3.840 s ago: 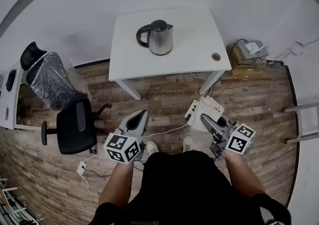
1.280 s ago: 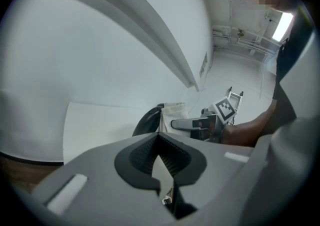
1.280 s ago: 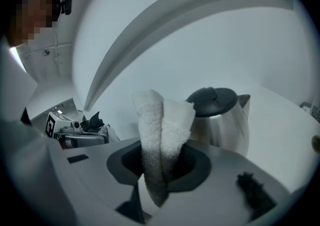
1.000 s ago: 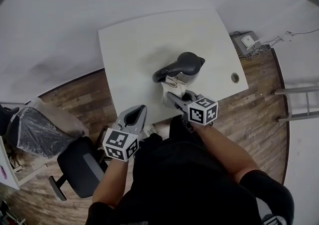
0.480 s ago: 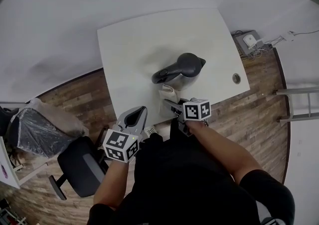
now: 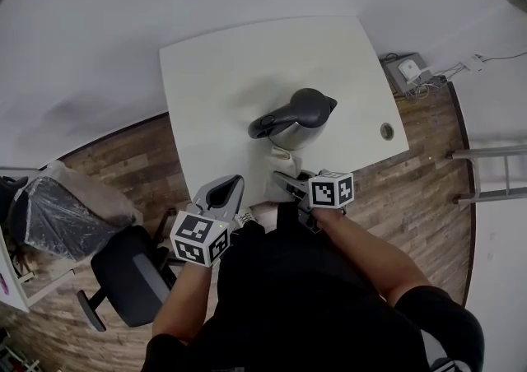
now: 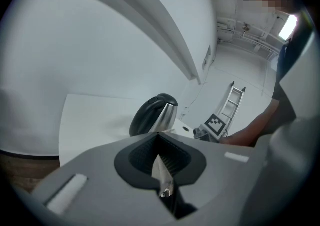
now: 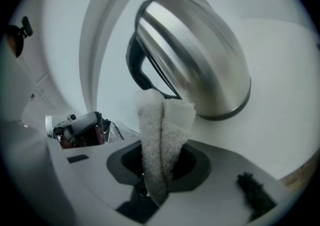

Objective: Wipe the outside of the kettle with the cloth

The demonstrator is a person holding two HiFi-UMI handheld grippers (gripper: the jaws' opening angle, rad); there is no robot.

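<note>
cloth (image 8: 162,130) is sitting pinched in right gripper (image 8: 159,152) fingers beside the kettle (image 8: 200,60), likely needing flat contact (left gripper (image 7: 159,140) fingers are pressing together).

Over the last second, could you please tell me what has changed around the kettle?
The right gripper, shut on the cloth, has drawn back from the kettle toward the person. The kettle stays put on the table, and the left gripper stays shut, low by the near edge.

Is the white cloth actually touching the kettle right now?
Cannot tell. In the right gripper view the cloth overlaps the lower edge of the kettle, but neither that nor the head view shows contact or a gap.
</note>
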